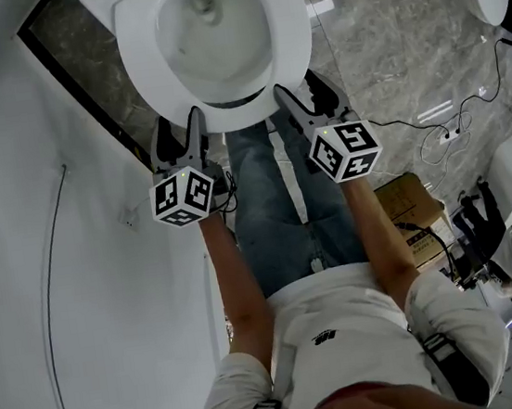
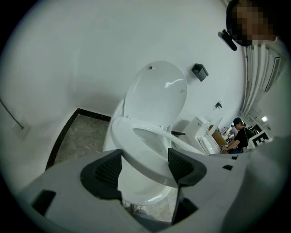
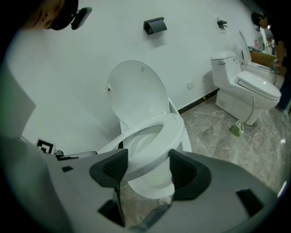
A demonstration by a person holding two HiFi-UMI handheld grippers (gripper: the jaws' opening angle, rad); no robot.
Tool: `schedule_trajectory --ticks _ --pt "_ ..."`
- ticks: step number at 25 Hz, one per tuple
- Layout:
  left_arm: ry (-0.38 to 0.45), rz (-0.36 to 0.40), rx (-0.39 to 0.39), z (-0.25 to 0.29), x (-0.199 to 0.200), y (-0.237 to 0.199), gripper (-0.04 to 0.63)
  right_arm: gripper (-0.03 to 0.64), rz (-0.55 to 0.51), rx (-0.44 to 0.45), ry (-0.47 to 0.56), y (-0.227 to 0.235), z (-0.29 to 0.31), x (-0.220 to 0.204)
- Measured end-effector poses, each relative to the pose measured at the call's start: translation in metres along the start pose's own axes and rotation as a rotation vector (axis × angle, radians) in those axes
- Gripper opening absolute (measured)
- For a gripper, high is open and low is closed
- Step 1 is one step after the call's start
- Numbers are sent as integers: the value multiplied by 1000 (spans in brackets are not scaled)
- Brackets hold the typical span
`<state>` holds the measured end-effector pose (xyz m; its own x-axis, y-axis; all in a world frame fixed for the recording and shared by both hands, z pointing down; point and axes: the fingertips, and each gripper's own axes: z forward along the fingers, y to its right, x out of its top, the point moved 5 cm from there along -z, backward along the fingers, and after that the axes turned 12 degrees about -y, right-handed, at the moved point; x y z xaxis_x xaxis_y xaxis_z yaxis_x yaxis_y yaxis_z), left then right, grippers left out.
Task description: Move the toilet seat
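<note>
The white toilet seat (image 1: 289,26) lies over the bowl, its front raised slightly so a dark gap shows beneath. The lid (image 2: 157,98) stands upright against the wall. My left gripper (image 1: 182,124) is at the seat's front left rim, open; in the left gripper view the seat (image 2: 136,154) crosses the gap of the gripper (image 2: 144,166), jaws wide apart. My right gripper (image 1: 302,90) is at the front right rim, also open. In the right gripper view the seat (image 3: 173,132) spans the space between the jaws of that gripper (image 3: 148,166).
A white wall (image 1: 50,273) runs close on the left. A second toilet (image 3: 248,86) stands to the right on the marble floor (image 1: 385,51). Cables (image 1: 443,132) and a cardboard box (image 1: 410,202) lie right of the person's legs (image 1: 278,196).
</note>
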<state>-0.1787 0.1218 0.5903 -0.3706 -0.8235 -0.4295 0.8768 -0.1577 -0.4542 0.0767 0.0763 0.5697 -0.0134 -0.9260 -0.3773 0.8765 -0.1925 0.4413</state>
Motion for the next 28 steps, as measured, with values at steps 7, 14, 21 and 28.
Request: schedule_trajectory --ticks 7,14,21,28 --pt "26 -19 -12 -9 15 6 308 299 12 10 24 -8 -10 15" --pt "75 -42 -45 -16 29 12 315 301 36 15 63 -14 -19 30" --pt "128 -43 -60 -24 47 18 321 301 60 21 99 -20 -28 46" --pt "168 69 -66 -36 69 28 320 301 99 36 149 -27 -35 64"
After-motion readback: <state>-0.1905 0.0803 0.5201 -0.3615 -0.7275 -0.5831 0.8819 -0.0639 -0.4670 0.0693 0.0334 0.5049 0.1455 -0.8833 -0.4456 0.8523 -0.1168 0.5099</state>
